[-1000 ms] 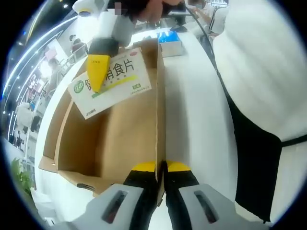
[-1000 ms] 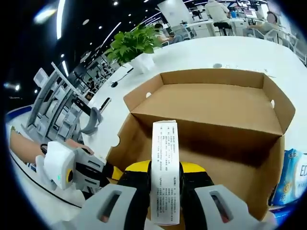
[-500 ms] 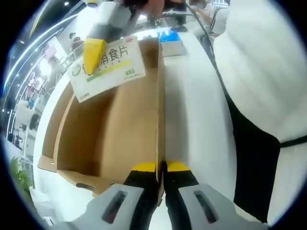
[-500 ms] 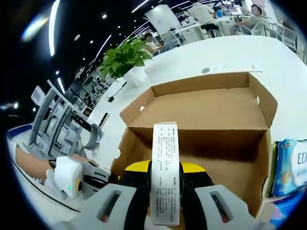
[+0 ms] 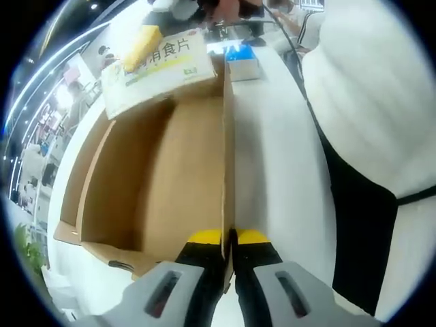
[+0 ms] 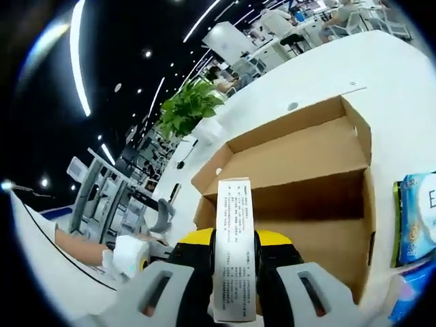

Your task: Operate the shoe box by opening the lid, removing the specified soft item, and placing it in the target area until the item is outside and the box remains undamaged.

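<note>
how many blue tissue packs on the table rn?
1: a blue tissue pack lies on the white table beside the open cardboard box, at its far end in the left gripper view. Others may sit out of frame.

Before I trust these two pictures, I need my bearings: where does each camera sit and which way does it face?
Left gripper view: rides the left gripper, shut on the cardboard box wall, looking along it; the person's white sleeve at right.
Right gripper view: rides the right gripper, shut on a white medicine box, facing the open cardboard box and a plant.
Shared: the cardboard box, the medicine box.
</note>
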Motion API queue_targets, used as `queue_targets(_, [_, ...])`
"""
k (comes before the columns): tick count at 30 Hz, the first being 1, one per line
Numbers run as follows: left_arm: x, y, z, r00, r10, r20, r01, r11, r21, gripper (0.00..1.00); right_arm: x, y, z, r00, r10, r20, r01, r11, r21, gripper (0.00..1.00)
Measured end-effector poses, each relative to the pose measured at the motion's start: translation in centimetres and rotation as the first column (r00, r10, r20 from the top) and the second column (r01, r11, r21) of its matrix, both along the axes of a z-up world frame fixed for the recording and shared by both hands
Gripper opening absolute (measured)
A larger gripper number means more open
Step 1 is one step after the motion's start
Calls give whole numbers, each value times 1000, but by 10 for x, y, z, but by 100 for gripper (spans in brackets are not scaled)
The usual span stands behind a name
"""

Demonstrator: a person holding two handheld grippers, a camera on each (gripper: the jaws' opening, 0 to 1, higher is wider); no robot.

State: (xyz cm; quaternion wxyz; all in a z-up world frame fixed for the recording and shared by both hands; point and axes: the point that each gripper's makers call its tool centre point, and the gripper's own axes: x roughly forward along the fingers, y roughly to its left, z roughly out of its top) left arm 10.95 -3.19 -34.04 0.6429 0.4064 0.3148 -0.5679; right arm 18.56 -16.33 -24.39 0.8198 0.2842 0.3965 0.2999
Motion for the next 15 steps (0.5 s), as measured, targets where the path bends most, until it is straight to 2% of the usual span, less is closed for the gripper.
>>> queue_targets(2, [0,0,0,1000,-2,0,2,1000,0,3,1,-12,-2,999,-33,28,35,998,-54,20])
queue_targets(5, [0,0,0,1000,-1,-1,1,1000,0,3,-6,-22,-2,999,-30,28,32,995,-99,20])
queue_targets(11, [1,0,0,1000,3,1,-3,1000,0,3,-17,-38,7,997,-66,48,70,995,-75,20])
queue_targets(15, [1,0,0,1000,1,0,-1,1000,1,3,-20,-48,1,995,-94,38,97,992,-85,20])
